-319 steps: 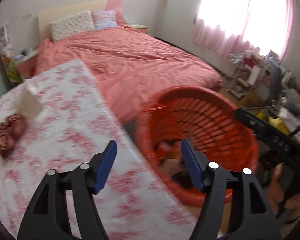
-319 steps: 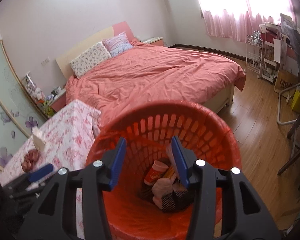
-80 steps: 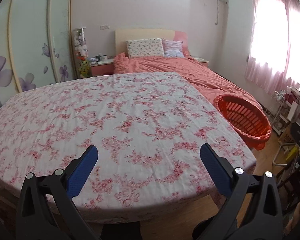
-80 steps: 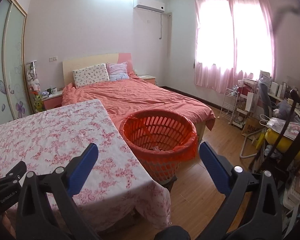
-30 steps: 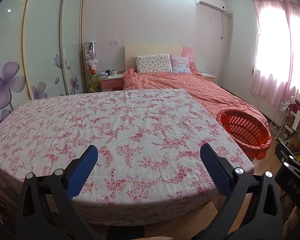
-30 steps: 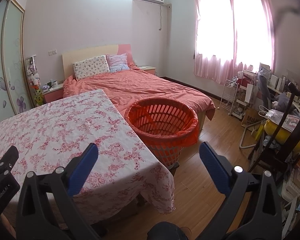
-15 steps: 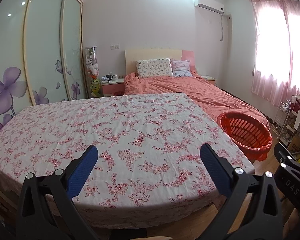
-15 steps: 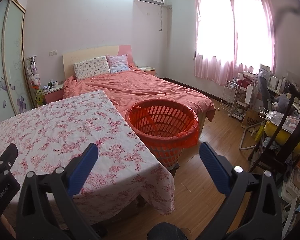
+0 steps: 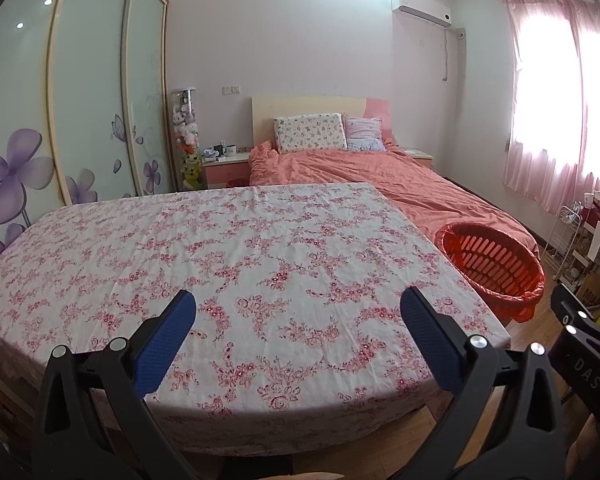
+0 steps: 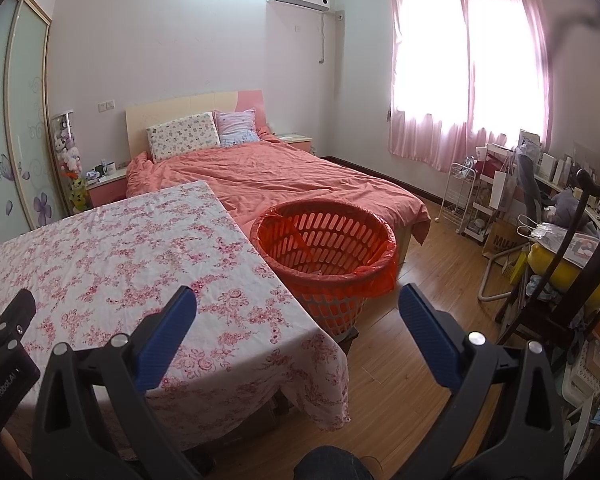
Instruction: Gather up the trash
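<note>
Blue-padded hand-held grippers (image 9: 296, 326) (image 10: 298, 324) level, jaws wide.

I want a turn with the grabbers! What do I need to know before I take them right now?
Left hand-held gripper: open, holding nothing, above the near edge of the flowered table.
Right hand-held gripper: open, holding nothing, over the table's right corner.
Orange basket: on the floor between table and bed; its contents can't be made out from here.
Done: no trash shows on the tabletop.
Left: probably nothing here; check the floor before stopping.
</note>
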`<state>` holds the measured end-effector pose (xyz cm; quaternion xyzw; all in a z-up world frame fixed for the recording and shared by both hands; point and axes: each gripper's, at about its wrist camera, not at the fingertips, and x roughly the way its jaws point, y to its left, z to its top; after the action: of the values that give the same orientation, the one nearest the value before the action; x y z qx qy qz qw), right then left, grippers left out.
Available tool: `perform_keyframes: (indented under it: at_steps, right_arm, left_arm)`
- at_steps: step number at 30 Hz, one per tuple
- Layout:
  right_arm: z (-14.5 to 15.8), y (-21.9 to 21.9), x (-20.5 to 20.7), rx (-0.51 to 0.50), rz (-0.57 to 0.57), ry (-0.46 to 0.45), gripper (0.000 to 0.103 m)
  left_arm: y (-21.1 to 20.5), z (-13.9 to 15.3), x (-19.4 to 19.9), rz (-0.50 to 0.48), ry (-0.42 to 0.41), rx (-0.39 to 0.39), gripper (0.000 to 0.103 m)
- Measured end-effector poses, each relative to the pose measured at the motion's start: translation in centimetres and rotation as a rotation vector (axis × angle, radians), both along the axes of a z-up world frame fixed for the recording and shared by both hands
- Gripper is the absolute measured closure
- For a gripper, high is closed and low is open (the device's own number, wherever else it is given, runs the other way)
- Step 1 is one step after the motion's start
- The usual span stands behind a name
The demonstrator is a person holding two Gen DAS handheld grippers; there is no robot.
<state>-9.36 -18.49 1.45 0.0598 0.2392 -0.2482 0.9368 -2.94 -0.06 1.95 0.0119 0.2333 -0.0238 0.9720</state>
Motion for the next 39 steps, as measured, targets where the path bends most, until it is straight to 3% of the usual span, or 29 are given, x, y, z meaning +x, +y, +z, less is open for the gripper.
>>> perform_keyframes:
  at_steps: [39]
  right_arm:
    - [0.06, -0.01, 0.09, 0.000, -0.001, 0.003, 0.004]
  left_arm:
    - [-0.08, -0.28, 0.19, 0.001, 0.016, -0.002, 0.002]
